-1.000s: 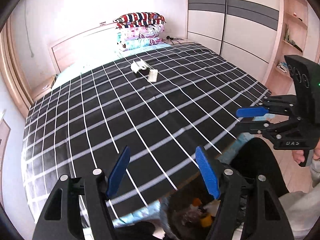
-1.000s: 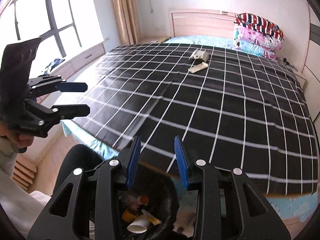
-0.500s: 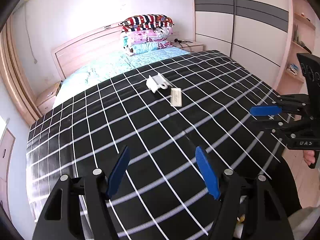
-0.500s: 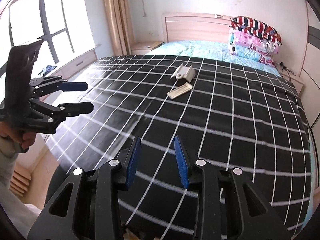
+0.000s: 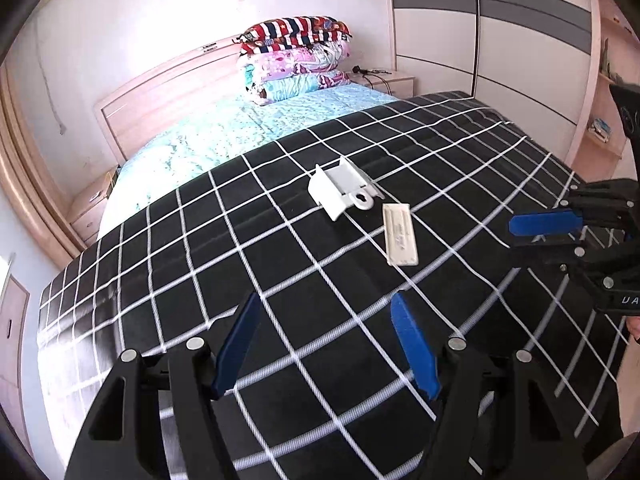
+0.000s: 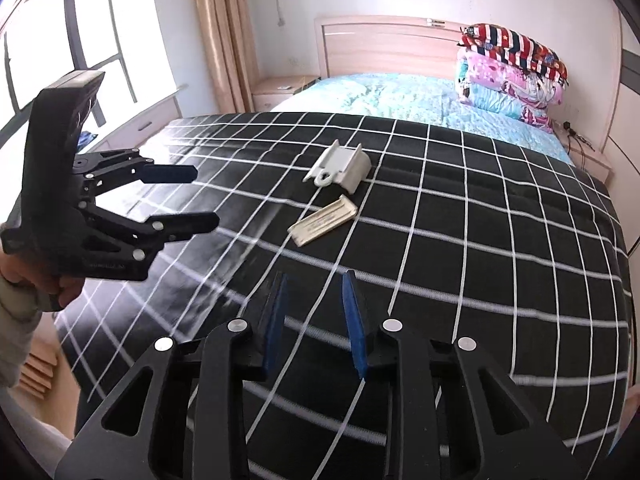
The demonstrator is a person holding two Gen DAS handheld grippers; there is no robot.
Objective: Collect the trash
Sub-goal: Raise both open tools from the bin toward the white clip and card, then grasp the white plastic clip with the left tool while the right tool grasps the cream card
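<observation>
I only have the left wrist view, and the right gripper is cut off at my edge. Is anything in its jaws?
Observer: No. The right gripper holds nothing. Its jaws have just been closing, but a clear gap remains between them.
Operator: What lies beyond my left edge?
Observer: A window runs along that side of the bed.
Operator: Anything hanging there?
Observer: A beige curtain, drawn back near the headboard corner.
</observation>
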